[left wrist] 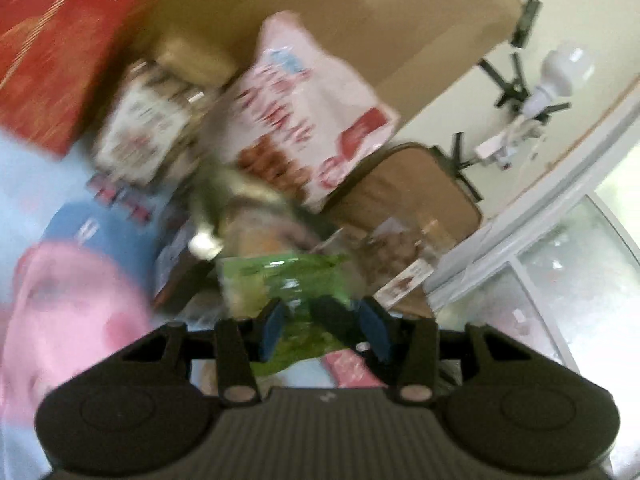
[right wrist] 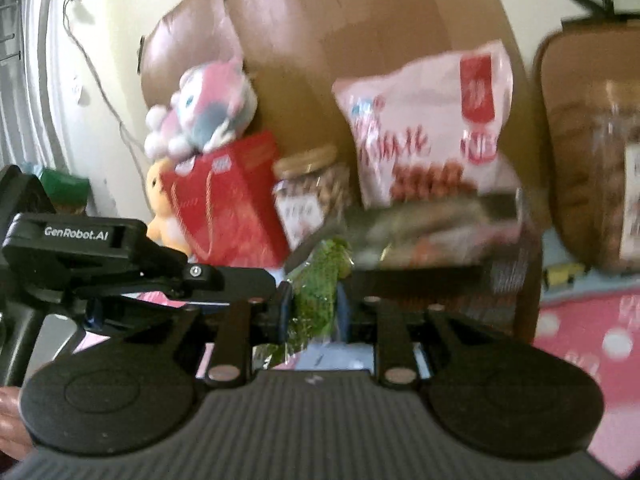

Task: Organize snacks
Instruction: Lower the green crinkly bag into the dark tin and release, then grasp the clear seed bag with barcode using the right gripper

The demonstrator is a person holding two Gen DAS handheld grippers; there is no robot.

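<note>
A crinkly green snack bag (left wrist: 280, 280) hangs between both grippers. In the left wrist view my left gripper (left wrist: 324, 328) has the bag between its blue pads and is shut on it. In the right wrist view the same green bag (right wrist: 320, 280) is pinched between the pads of my right gripper (right wrist: 314, 310). The left gripper's black housing (right wrist: 72, 236) reaches in from the left to the bag's edge. Both views are motion-blurred.
A pink-and-white snack bag (right wrist: 424, 120) leans on a big cardboard box (right wrist: 340, 40). A nut jar (right wrist: 312, 192), a red gift box (right wrist: 228, 200) and plush toys (right wrist: 208, 112) stand to its left. A brown cushion (left wrist: 408, 192) is at the right, a pink spotted cloth (right wrist: 592, 332) lower right.
</note>
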